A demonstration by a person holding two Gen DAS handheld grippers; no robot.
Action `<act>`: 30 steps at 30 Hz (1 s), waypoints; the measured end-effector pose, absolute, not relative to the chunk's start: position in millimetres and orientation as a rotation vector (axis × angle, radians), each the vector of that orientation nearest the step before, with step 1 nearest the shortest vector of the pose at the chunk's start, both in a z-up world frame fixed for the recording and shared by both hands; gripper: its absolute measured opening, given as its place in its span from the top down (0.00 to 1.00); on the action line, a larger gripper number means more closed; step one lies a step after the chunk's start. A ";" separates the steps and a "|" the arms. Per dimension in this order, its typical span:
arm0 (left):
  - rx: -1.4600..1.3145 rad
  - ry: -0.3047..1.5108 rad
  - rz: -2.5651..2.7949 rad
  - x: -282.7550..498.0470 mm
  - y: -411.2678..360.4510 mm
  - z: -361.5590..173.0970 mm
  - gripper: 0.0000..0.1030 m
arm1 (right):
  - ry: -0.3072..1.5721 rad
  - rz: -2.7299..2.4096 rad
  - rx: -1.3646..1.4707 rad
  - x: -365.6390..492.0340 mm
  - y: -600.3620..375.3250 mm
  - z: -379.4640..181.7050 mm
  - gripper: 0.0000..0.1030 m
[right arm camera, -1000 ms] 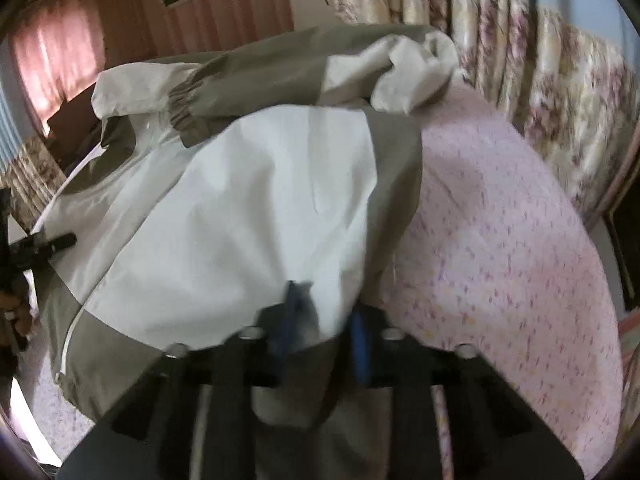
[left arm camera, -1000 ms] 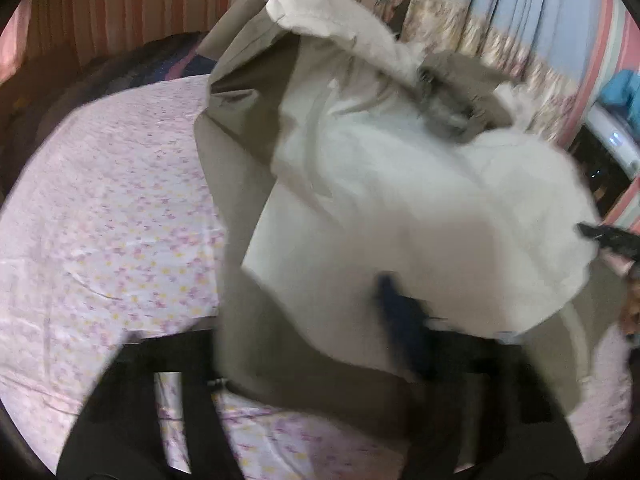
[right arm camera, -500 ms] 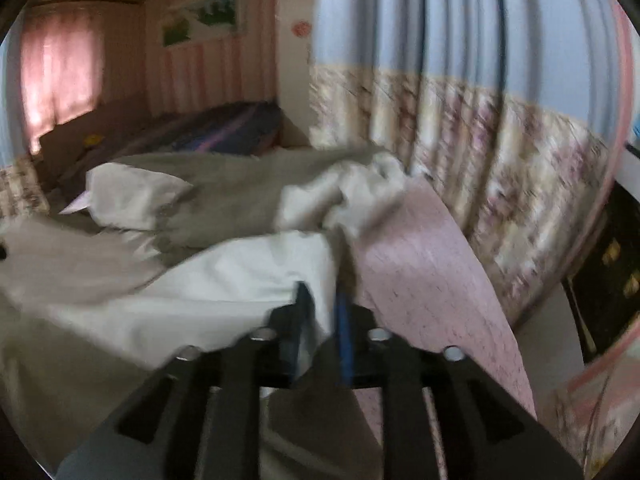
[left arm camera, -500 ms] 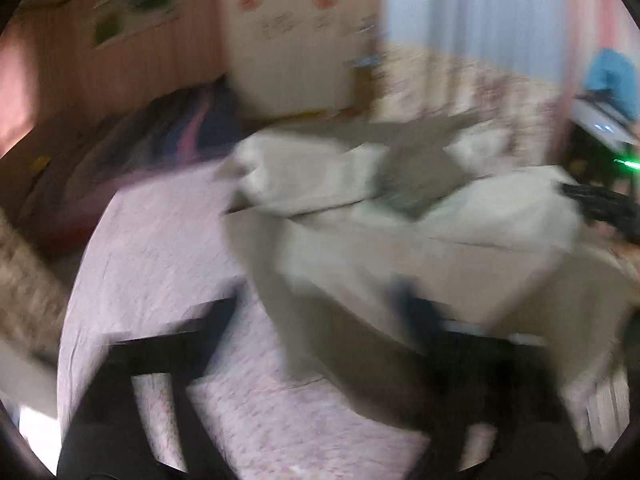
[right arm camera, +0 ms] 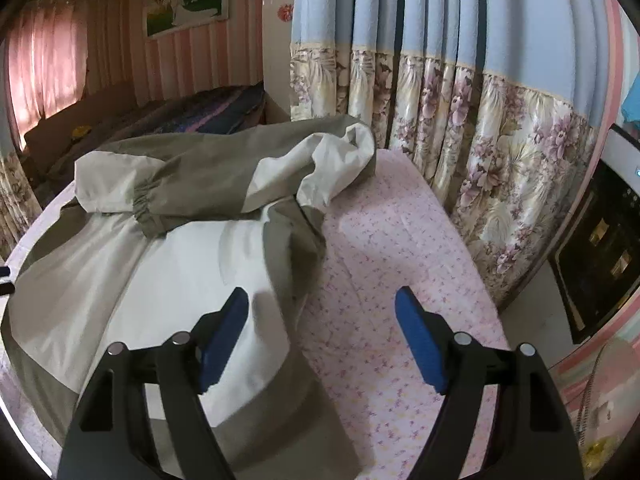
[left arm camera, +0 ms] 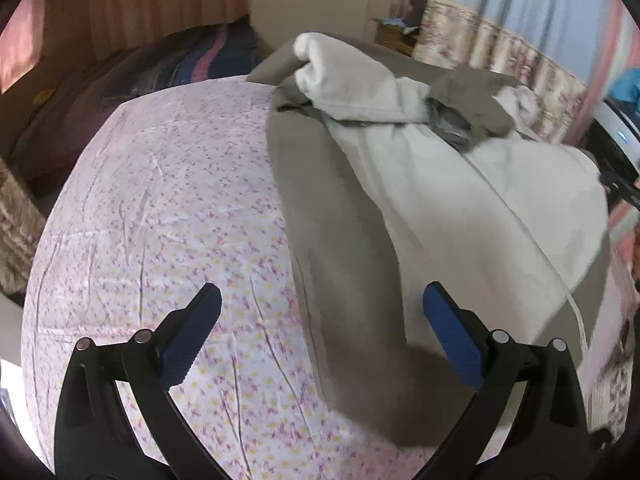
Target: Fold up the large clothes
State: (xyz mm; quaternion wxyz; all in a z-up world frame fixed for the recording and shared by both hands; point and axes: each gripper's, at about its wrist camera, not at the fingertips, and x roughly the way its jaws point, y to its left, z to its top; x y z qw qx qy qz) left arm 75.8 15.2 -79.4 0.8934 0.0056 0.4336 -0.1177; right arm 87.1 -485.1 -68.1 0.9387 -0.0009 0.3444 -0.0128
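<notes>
Jacket (left arm camera: 460,200) lies folded on bed (left arm camera: 160,208), pink floral sheet. Floral curtains (right arm camera: 460,120) beside it. Left gripper (left arm camera: 320,312) and right gripper (right arm camera: 322,312): jaws spread, just opened, holding nothing.

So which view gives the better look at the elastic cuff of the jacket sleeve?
The right wrist view: the gathered olive cuff lies sharp and unobstructed across the jacket, lying on the floral sheet. In the left wrist view the cuff is farther off, slightly blurred and partly tucked among folds.
</notes>
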 end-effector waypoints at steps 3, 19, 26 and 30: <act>0.041 0.865 -0.278 51.2 19.4 -85.3 0.03 | 0.697 -0.019 0.015 78.3 -484.6 -74.0 0.26; -0.011 0.865 -0.322 24.0 -16.7 -114.3 0.03 | 0.836 0.164 0.106 44.6 -474.9 -121.8 0.24; -0.015 0.903 -0.334 89.0 -50.5 -116.8 0.21 | 0.821 0.231 0.083 76.3 -442.8 -121.9 0.93; -0.010 0.922 -0.353 123.1 -54.2 -100.2 0.77 | 0.781 0.267 0.069 87.2 -429.1 -102.7 0.96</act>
